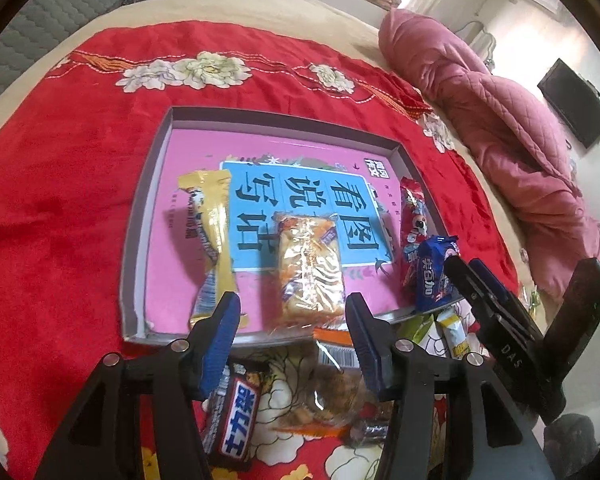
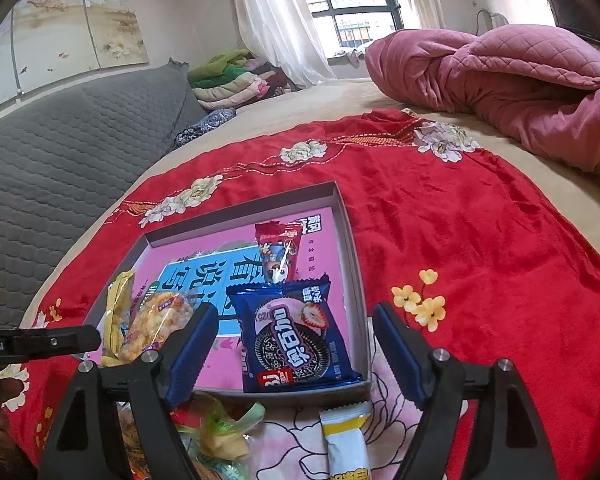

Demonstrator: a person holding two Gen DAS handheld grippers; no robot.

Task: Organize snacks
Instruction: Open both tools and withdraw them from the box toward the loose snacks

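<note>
Bedroom, red floral blanket (image 2: pixel 460 240) on a bed. A blue cookie packet (image 2: pixel 296 336) lies in the shallow box (image 2: pixel 356 280), just ahead of the right gripper (image 2: pixel 296 344), jaws apart and empty. Left gripper (image 1: pixel 292 340), also apart, hovers over loose snacks. Best placed flat, in rows. The right gripper's side reads "DAS".

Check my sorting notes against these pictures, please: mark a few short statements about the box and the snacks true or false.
1. The blue cookie packet lies inside the shallow grey cardboard box. True.
2. The left gripper grips the clear cracker pack. False: its jaws stand open, empty.
3. A yellow wrapped bar lies in the box. True.
4. The box stands on a bare wooden table. False: on a red flowered cloth.
5. The right gripper holds nothing. True.
</note>
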